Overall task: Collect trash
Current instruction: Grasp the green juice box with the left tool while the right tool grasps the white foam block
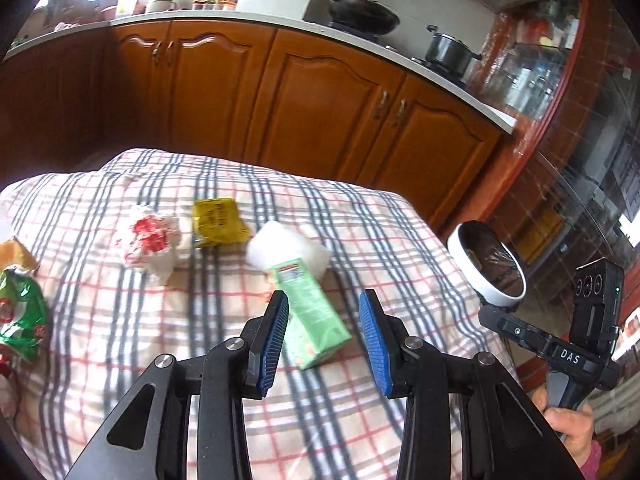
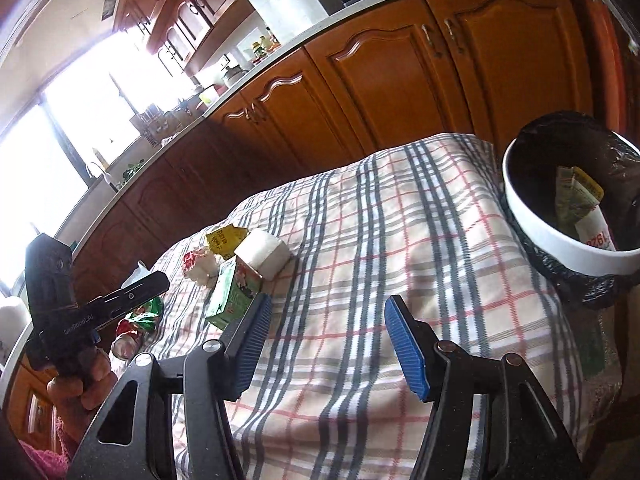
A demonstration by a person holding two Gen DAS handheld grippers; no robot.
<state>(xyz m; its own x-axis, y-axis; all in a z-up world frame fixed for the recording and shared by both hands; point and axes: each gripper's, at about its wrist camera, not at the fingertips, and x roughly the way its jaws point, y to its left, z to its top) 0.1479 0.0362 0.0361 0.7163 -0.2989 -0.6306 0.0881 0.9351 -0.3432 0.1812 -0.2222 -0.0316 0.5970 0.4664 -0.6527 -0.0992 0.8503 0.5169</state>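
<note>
Green card makes up the carton (image 1: 314, 316), which lies on its side on the checked cloth (image 1: 120, 320), near the table's right end and seen between the open jaws of the left gripper (image 1: 323, 332). Nothing is pressed by those blue ribbed pads (image 1: 276, 336); the carton is judged to lie below and beyond them, not gripped. The right gripper (image 2: 326, 344) is likewise open and empty, with only cloth seen between its jaws.

Touching the carton's far end sits a white block (image 1: 286, 250), soft-looking and rounded at the corners. Just beyond lie a yellow packet (image 1: 216, 222) and a crumpled white-and-red wrapper (image 1: 150, 242); a shiny green foil wrapper (image 1: 20, 320) is at the left edge. The bin (image 2: 560, 236), white-rimmed and lined with a black bag, stands off the table's right end and already holds some packets.

Several failures can be foreseen. The carton's smooth faces could slip from the pads if only a corner is caught, or the thin card could be crushed by a hard squeeze. The block could be knocked along if the carton is dragged rather than lifted. The loose cloth could be pinched and pulled up with the carton, and the other litter shifted with it. A light carton let go short of the rim could be dropped outside the bin. With both grippers near each other, a collision between them could also occur.
</note>
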